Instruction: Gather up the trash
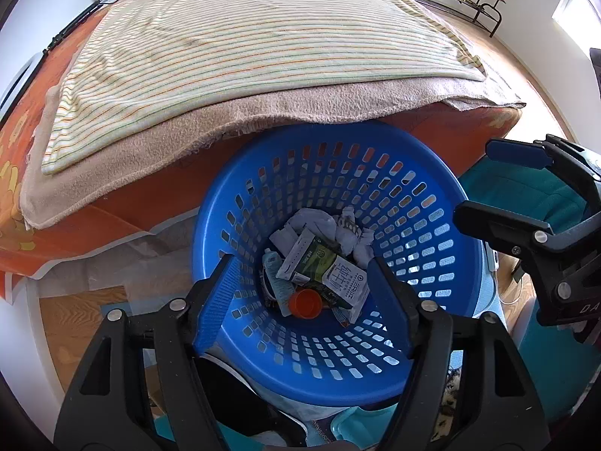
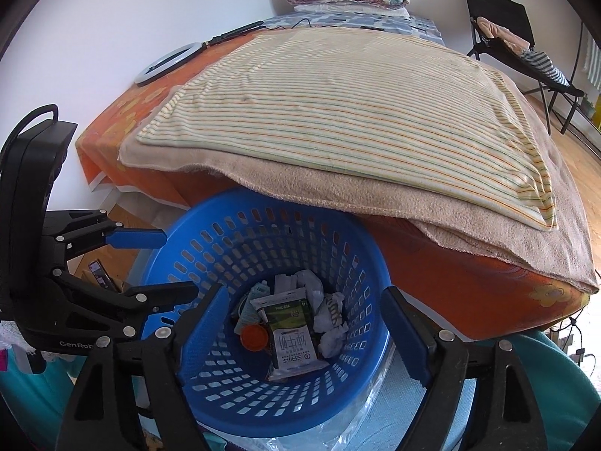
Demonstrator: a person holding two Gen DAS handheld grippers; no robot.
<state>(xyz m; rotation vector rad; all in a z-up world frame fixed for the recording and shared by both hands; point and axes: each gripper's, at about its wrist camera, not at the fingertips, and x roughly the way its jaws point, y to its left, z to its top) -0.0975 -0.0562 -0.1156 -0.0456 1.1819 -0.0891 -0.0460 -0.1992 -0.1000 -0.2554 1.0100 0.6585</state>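
We hold both tools, left tool (image 1: 304, 293) and right tool (image 2: 306, 329), spread wide and empty over the blue basket (image 1: 443, 195) at the bed's (image 2: 450, 285) edge. Inside, milk carton (image 1: 334, 276), crumpled tissues (image 2: 330, 334) and orange cap (image 1: 305, 302) look light, crushable; we'd grip the stiff rim.

A blue perforated basket (image 1: 338, 255) is seen from above, set against the orange-covered side of a bed (image 1: 112, 218). At the basket's bottom a green-and-white milk carton (image 1: 330, 274) is lain among crumpled white tissues (image 1: 349, 233), with an orange cap (image 1: 305, 302) touching the carton's near-left edge and a pale wrapper (image 1: 276, 274) just left of it. The left gripper (image 1: 304, 300) is held over the basket's near rim, its jaws spread wide and nothing between them. The right gripper (image 1: 484, 184) is seen beside the basket's right rim, its jaws likewise parted. Above the basket, a striped blanket (image 1: 244, 49) is laid over a beige one (image 1: 150, 158).
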